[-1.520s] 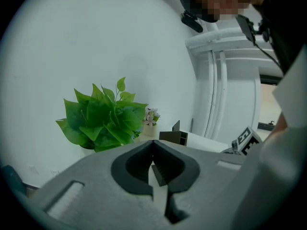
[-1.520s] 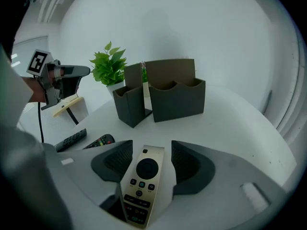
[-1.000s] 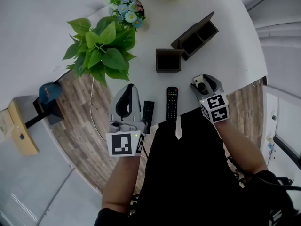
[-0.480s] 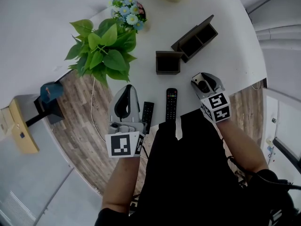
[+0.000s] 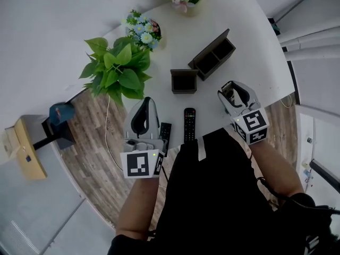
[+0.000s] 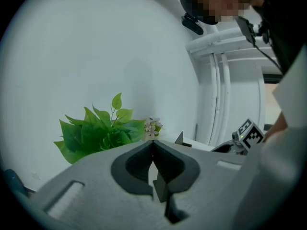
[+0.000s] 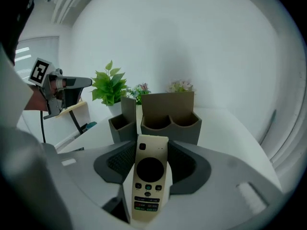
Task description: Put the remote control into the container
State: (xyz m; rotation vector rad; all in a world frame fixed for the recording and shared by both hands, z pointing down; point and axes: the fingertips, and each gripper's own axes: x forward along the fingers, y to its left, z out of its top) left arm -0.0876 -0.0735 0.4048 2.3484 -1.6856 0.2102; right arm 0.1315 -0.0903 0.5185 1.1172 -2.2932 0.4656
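Remote control (image 7: 149,178), cream, in right tool (image 7: 150,153), jaws just closed on it

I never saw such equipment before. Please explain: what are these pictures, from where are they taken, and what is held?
A person holds a two-jaw gripper in each hand. One picture looks down from a head camera; the other two cameras ride on the grippers. On the white table are two black remotes, two dark containers and a green plant. The right gripper grips a cream remote control; its jaws have just been closing. The left gripper is shut, empty.
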